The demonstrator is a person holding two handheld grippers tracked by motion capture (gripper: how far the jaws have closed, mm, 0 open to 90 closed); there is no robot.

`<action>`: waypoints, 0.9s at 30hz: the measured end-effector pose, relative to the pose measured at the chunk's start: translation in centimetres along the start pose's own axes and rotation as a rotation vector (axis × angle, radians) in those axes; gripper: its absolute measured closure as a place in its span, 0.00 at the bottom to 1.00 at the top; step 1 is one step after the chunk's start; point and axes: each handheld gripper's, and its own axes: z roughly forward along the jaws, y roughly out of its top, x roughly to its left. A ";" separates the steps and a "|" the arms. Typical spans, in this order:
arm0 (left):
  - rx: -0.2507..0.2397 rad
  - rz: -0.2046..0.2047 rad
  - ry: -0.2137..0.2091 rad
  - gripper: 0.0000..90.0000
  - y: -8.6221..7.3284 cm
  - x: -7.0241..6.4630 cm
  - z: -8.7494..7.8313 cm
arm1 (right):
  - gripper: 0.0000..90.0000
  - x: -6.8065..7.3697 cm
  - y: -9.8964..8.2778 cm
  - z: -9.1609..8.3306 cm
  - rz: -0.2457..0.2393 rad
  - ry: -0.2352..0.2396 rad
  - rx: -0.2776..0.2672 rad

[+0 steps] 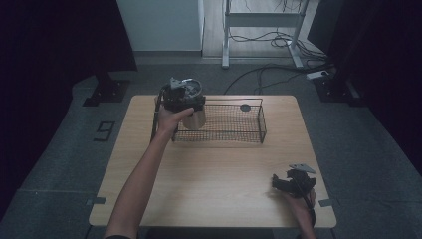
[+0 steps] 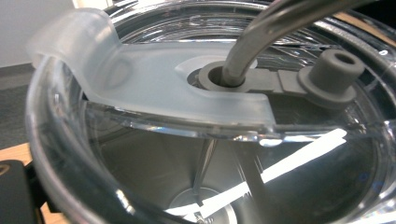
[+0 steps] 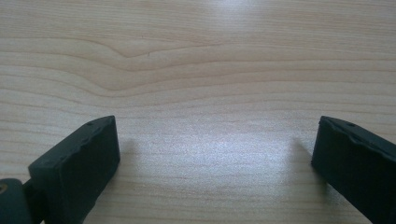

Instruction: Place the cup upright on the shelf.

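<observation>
Holding steel tumbler (image 1: 195,117) w/ left claw (image 1: 183,99) at the left end of wire basket (image 1: 261,122) on table (image 1: 209,184); can't tell jaw gap. Clear lid (image 2: 154,88) on it, metal straw (image 2: 261,32) through the grommet. Right claw (image 1: 286,183) wide open, nothing in it, low over table near right edge.

High view: above near edge of table (image 1: 214,199), facing forward and down; whole top in frame. Left gripper view: pressed close over tumbler (image 2: 201,140) rim, looking down inside; same tumbler (image 1: 193,107) at table's far left. Right gripper view: low, near bare tabletop (image 3: 196,70) by near-right corner.
</observation>
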 end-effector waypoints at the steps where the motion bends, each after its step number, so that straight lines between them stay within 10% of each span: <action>1: -0.002 0.005 0.007 0.05 0.0 -0.1 0.2 | 0.01 0.0 0.0 0.0 0.000 0.000 0.000; 27: 0.046 0.016 0.059 0.05 -1.4 0.2 4.2 | 0.01 0.0 0.0 0.0 0.001 0.000 0.000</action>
